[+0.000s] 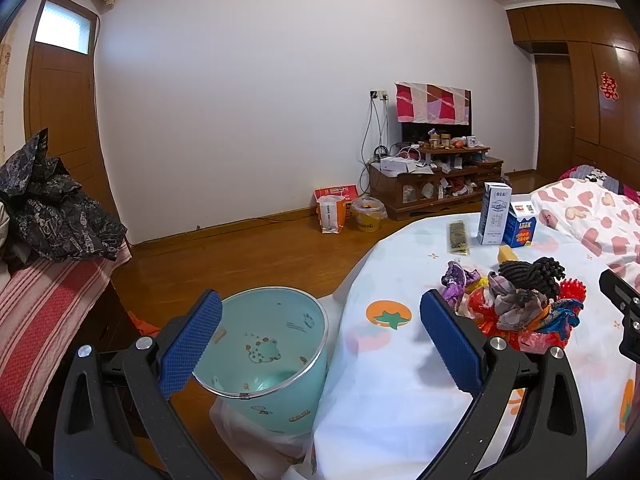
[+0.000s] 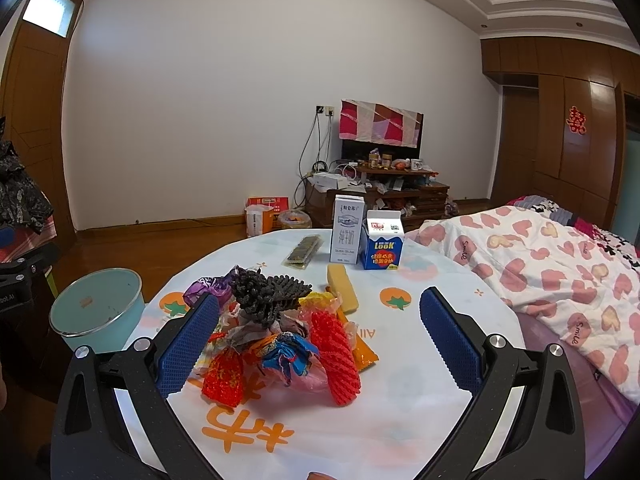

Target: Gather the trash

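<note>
A heap of crumpled wrappers (image 2: 276, 340) lies on the round table (image 2: 400, 400), topped by a black foam net (image 2: 268, 292), with a red foam net (image 2: 334, 356) at its right. The same heap (image 1: 516, 300) appears right of my left gripper. My right gripper (image 2: 320, 340) is open, its fingers on either side of the heap's near part. My left gripper (image 1: 320, 340) is open and empty, spanning the table edge, with its left finger over a pale green bin (image 1: 264, 356) on the floor. That bin (image 2: 96, 312) stands left of the table.
Two cartons (image 2: 364, 242), a dark snack packet (image 2: 304, 254) and a yellow block (image 2: 342, 288) sit at the table's far side. A heart-patterned quilt (image 2: 540, 276) lies to the right. A striped bed with dark clothing (image 1: 48, 216) is on the left; a TV cabinet (image 1: 436, 180) stands by the wall.
</note>
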`<action>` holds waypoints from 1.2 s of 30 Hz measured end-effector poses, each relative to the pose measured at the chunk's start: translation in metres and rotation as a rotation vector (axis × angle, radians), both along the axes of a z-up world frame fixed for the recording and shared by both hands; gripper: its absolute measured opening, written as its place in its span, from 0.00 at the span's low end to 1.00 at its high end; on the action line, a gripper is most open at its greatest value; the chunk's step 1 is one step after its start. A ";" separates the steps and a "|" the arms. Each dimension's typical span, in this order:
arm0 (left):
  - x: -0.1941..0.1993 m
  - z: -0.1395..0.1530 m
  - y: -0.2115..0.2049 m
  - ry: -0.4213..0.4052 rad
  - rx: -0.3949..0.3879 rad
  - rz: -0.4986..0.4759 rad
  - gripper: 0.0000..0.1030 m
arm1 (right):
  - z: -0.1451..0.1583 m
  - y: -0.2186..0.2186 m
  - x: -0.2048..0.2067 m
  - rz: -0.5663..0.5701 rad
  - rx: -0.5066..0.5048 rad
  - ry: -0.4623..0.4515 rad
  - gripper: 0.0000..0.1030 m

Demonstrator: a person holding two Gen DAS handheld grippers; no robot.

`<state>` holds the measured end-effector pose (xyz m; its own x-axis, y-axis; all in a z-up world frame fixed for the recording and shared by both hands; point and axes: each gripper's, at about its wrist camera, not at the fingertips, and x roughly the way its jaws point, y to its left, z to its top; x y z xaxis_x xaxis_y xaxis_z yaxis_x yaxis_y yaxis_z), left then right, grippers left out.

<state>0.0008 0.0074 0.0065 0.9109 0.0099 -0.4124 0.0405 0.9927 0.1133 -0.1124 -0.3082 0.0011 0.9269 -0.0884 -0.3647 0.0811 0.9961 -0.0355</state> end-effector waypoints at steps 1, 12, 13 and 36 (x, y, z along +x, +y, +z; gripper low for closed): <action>0.000 0.000 0.000 0.000 0.000 0.000 0.94 | 0.001 -0.001 -0.001 0.001 -0.001 -0.001 0.96; 0.001 0.000 0.001 0.001 0.000 0.001 0.94 | 0.000 -0.001 0.000 -0.002 -0.004 -0.001 0.96; 0.001 0.000 0.001 0.001 -0.001 0.001 0.94 | 0.000 -0.001 -0.001 -0.002 -0.005 -0.001 0.96; 0.001 0.000 0.003 0.000 -0.001 0.002 0.94 | -0.005 -0.003 0.000 -0.005 -0.006 0.003 0.96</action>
